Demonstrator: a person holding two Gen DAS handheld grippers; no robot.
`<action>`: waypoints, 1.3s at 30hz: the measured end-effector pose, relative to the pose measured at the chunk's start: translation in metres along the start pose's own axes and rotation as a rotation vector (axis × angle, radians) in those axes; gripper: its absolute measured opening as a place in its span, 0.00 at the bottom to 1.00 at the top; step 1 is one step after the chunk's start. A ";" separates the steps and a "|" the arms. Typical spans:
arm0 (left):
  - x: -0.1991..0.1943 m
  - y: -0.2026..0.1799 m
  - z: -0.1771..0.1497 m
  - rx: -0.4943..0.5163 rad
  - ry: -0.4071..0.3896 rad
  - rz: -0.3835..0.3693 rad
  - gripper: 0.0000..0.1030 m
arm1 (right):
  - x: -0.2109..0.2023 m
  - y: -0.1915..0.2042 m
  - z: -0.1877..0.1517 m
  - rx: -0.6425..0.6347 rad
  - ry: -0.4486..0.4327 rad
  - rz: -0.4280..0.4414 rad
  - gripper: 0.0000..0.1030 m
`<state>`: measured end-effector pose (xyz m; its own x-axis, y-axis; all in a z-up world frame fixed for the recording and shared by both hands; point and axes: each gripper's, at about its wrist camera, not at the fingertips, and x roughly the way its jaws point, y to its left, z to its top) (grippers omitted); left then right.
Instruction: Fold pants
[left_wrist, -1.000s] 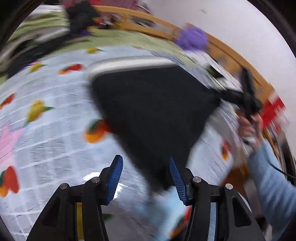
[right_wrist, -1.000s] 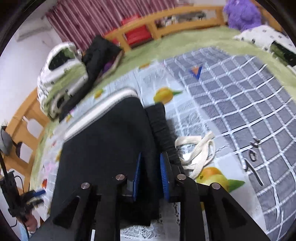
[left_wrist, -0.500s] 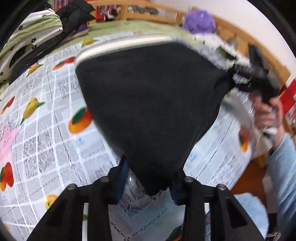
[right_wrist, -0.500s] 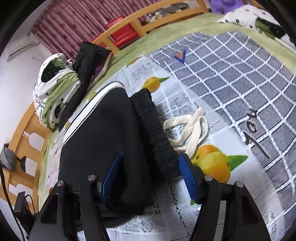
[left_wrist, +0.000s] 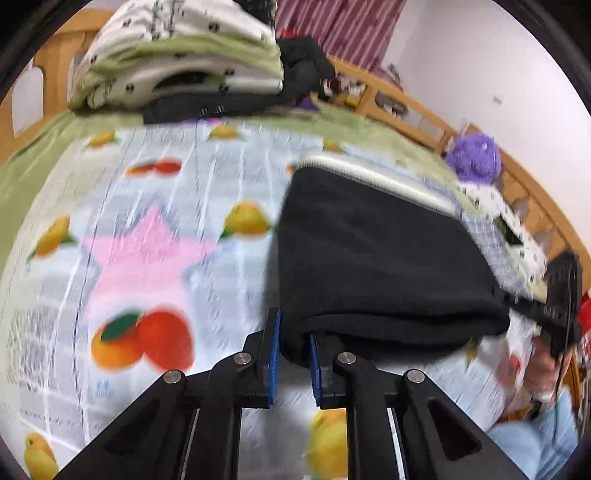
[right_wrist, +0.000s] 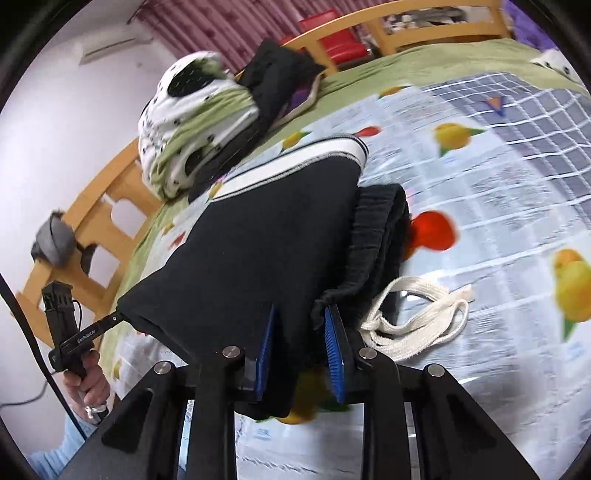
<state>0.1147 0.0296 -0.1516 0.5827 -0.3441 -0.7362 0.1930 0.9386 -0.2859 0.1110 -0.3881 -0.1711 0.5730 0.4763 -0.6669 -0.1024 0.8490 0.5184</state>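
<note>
Two tools clenched on black pants (right_wrist: 266, 236): L tool (left_wrist: 293, 354), R tool (right_wrist: 299, 354). Folded edge spans between; white-striped hem points away.

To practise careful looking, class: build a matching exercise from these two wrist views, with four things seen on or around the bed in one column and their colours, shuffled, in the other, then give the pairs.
Things:
1. pants
2. drawstring
3. plush toy
4. star on the sheet

Colours:
A. pink
B. cream
C. black
D. purple

Pairs: 1-C, 2-B, 3-D, 4-A
</note>
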 end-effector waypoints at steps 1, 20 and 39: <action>0.001 0.000 -0.010 0.026 0.016 0.007 0.15 | 0.003 0.005 -0.001 -0.011 0.011 -0.041 0.31; -0.035 0.027 -0.004 -0.001 -0.071 0.024 0.42 | 0.008 0.013 0.044 0.056 -0.072 0.028 0.08; 0.026 -0.010 -0.025 0.048 0.080 -0.016 0.45 | -0.007 -0.005 -0.026 0.036 0.032 -0.163 0.25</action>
<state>0.1084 0.0102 -0.1833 0.5150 -0.3577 -0.7790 0.2405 0.9326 -0.2692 0.0863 -0.3893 -0.1828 0.5530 0.3407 -0.7603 0.0192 0.9071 0.4204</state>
